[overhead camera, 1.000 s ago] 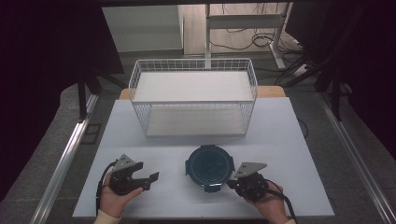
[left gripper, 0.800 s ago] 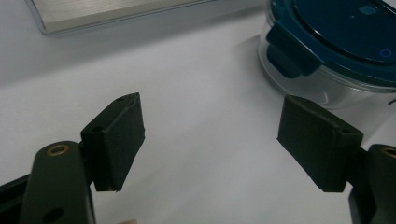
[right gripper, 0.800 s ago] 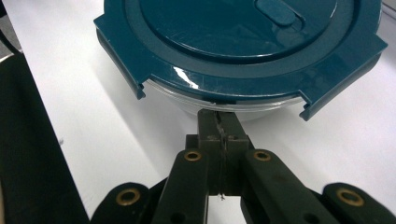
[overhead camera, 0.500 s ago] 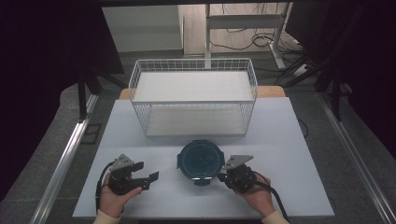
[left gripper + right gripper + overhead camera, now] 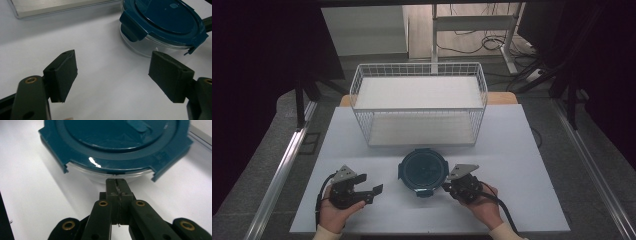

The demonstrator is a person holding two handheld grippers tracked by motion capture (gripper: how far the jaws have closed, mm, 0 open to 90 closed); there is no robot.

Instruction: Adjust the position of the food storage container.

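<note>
Teal-lidded glass container [image 5: 423,171] between both tongs, right tongs [image 5: 451,187] touching its side

Glossy plastic lid [image 5: 115,142], clear glass bowl [image 5: 110,173]

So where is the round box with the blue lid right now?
In the high view the round box sits on the white table, just in front of the wire basket, between the left gripper and right gripper.

The table [image 5: 522,150] is viewed from high above, facing forward and down. The lidded container [image 5: 423,171] is seen close, low over the table, from opposite sides, in both gripper views [image 5: 162,22] [image 5: 115,145].
</note>
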